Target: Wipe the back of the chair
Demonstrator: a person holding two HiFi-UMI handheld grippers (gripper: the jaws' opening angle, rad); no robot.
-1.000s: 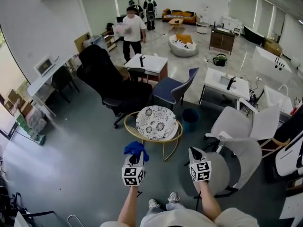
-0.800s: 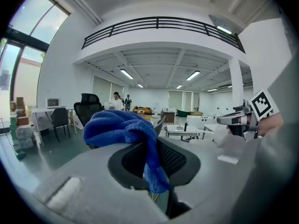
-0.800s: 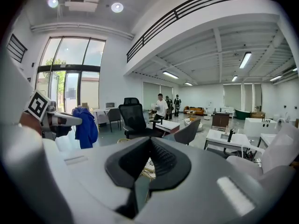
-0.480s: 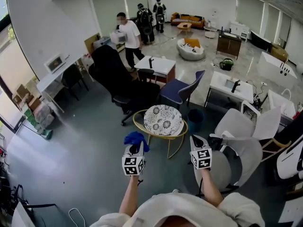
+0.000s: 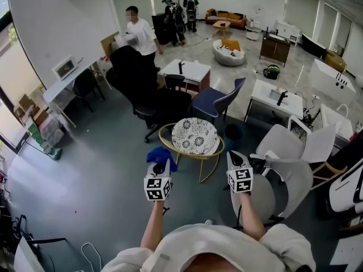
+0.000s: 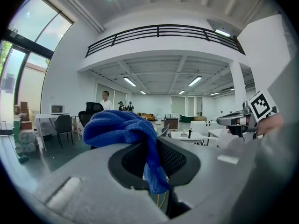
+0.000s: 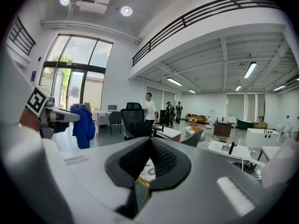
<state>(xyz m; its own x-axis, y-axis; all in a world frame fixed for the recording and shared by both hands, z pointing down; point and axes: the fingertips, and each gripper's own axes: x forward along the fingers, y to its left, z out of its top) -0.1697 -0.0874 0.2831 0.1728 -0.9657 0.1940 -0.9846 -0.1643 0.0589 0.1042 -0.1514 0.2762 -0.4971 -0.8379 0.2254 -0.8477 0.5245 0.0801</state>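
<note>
A round patterned chair (image 5: 194,136) on a gold frame stands just ahead of both grippers. My left gripper (image 5: 160,164) is shut on a blue cloth (image 5: 160,155), which bunches over its tips, short of the chair's near left rim. In the left gripper view the blue cloth (image 6: 122,127) drapes over the closed jaws of the left gripper (image 6: 154,143). My right gripper (image 5: 234,157) hovers level with it, to the right of the chair, shut and holding nothing. In the right gripper view the right gripper (image 7: 149,143) points past the patterned seat (image 7: 148,168).
A black office chair (image 5: 136,78) and a dark blue chair (image 5: 214,102) stand behind the round chair. White chairs (image 5: 286,174) sit close on the right, a blue bin (image 5: 233,132) beyond. White desks (image 5: 275,98) and several people (image 5: 136,32) are farther back.
Both grippers have kept their pose and risen slightly in view. The person in white has walked left, behind the black office chair. My view has tilted down.
</note>
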